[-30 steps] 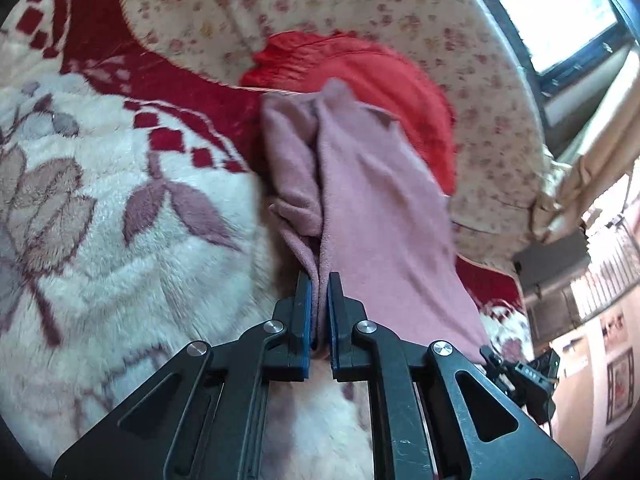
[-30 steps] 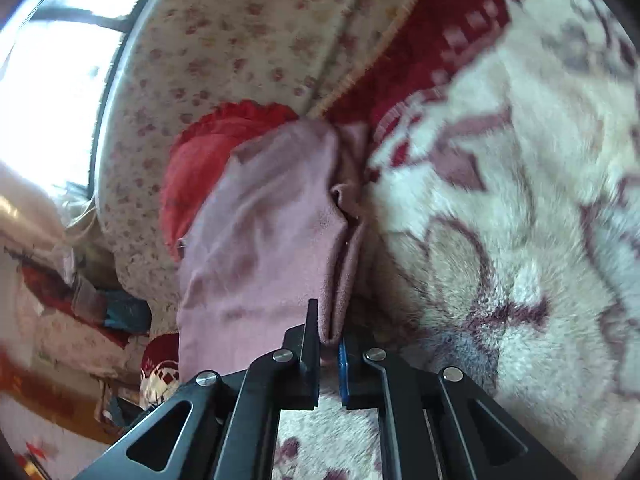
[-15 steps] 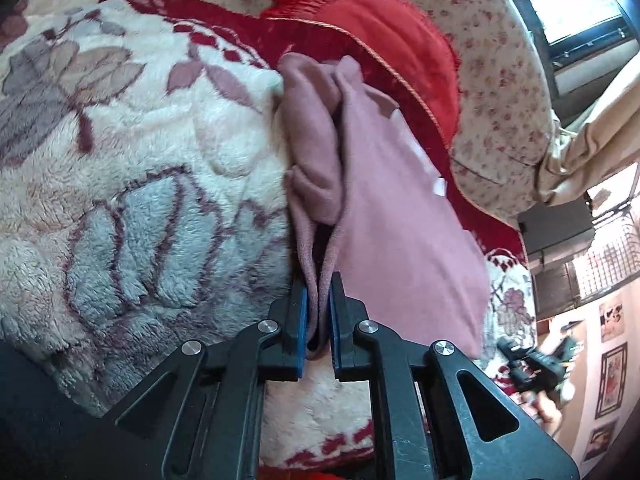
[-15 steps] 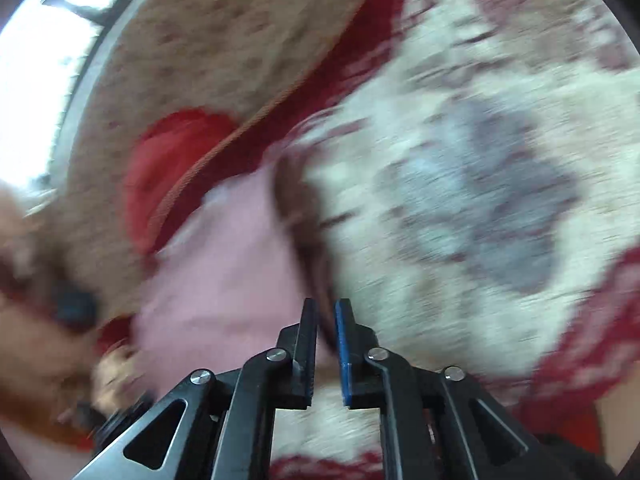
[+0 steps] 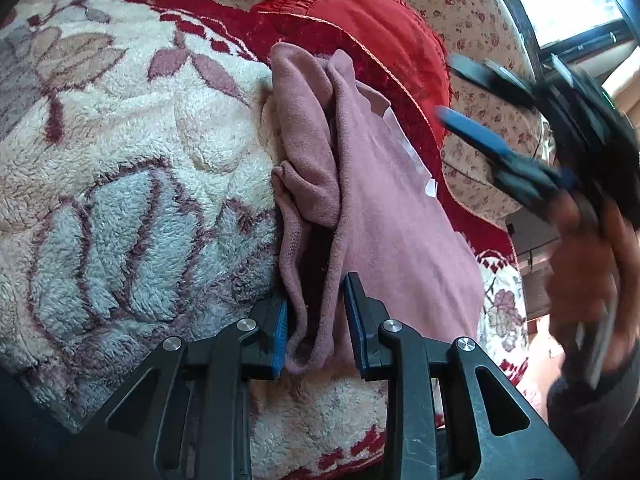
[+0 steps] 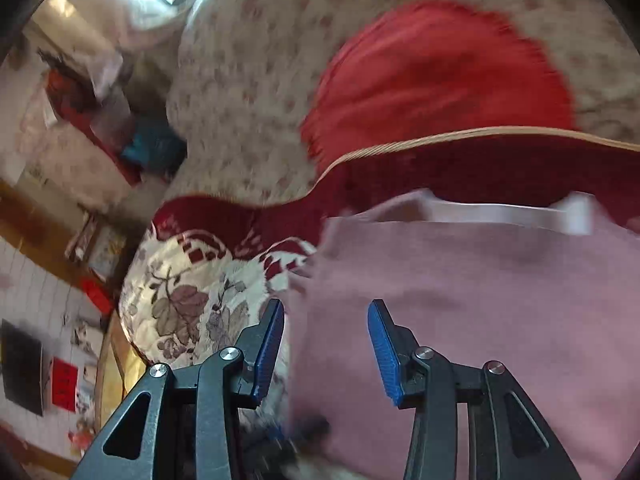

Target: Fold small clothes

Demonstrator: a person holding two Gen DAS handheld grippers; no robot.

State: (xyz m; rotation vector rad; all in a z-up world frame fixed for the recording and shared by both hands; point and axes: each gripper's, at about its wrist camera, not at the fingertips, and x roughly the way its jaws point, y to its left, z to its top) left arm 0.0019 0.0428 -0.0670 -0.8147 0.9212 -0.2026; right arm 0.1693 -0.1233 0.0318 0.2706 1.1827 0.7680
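You are letting go of the pink garment (image 5: 384,208) with your left gripper (image 5: 316,312): its jaws have just been opening, and the doubled hem is hanging loose between the 2 blue pads, brushing the left one at most and no longer pinched. That release makes sense if the fold is done, since the garment is lying folded lengthwise on the fleece blanket (image 5: 132,184), running from 6 o'clock up toward 12 o'clock in the left wrist view, with its far end reaching the red cushion (image 5: 376,36) at 1 o'clock. The bunched layers along its left edge are looking uneven and probably need smoothing. Your right gripper (image 6: 326,344) is swinging in blurred at 3 o'clock of that view; its jaws have just been opening too, and nothing is being gripped between them. In its own view it is hovering over the garment's outer edge, where pink cloth is filling the picture from 3 to 6 o'clock, likely lining up for the next grab to fold it crosswise.
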